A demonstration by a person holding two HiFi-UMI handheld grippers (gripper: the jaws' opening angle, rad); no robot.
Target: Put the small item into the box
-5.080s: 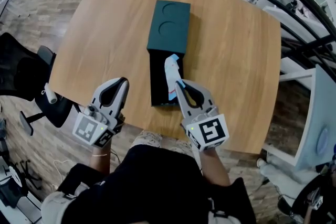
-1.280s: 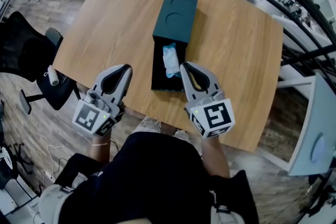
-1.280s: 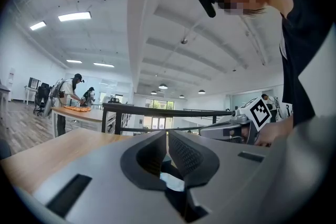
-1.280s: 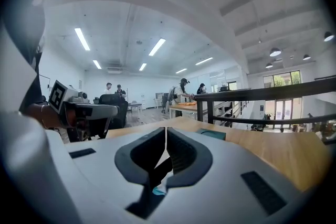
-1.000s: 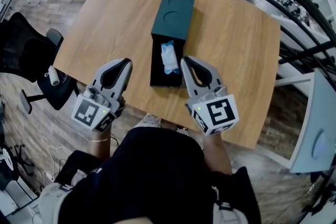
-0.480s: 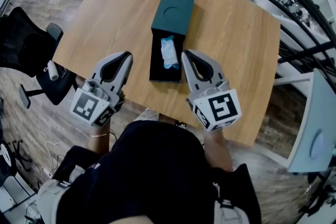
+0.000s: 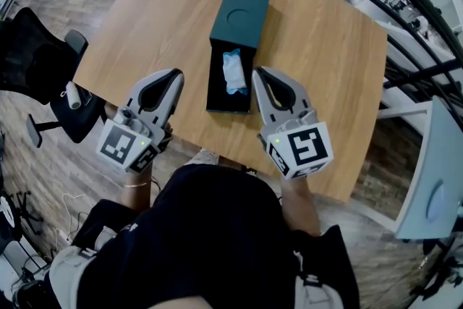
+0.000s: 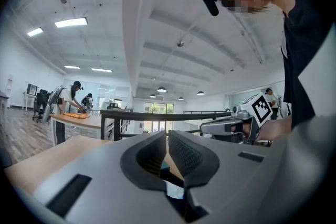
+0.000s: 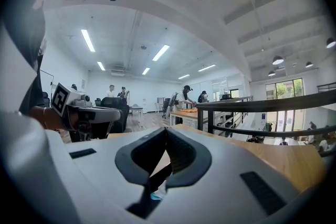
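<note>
Counter of light wood (image 7: 159, 18) carrying a long dark teal box (image 7: 235, 32), its near half open. A small pale blue and white packet (image 7: 232, 73) lies inside the open part. Left gripper (image 7: 172, 76) and right gripper (image 7: 260, 74) flank the box's near end, both clenched, empty.

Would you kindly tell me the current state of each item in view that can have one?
Box: open, its inner tray slid out toward the person.
Small packet: lying in the tray, not gripped.
Left gripper: shut, empty, beside the tray.
Right gripper: shut, empty, beside the tray.
</note>
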